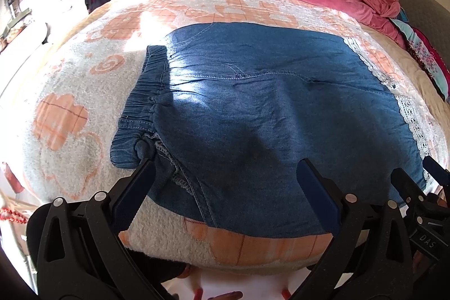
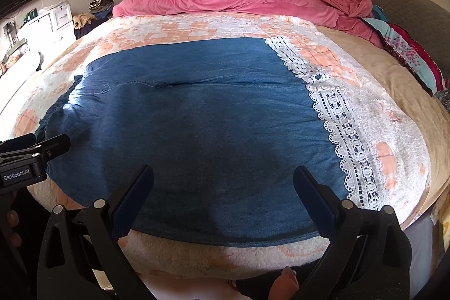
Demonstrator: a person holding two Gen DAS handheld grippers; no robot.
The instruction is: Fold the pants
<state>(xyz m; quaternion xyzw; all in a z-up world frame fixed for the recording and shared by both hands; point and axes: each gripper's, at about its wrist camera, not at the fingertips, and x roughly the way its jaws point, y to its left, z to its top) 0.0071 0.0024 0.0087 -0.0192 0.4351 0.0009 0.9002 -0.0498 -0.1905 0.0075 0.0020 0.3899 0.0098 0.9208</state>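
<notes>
Pants (image 1: 253,108) flat on bed (image 1: 64,92) just ahead of both spread-open, empty claws, long axis crosswise, elastic waistband (image 1: 140,100) nearest left gripper (image 1: 225,184), lace hem (image 2: 337,125) off beyond right gripper (image 2: 223,187).

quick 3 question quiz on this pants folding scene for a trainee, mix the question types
1. True or false: both the left gripper and the right gripper are open.
2. Which trim runs along the hem end of the pants? A) white lace B) red ribbon C) yellow fringe
3. Fill in: the elastic waistband lies nearer the ____ gripper.

Key: 1 true; 2 A, the lace trim; 3 left.
</notes>
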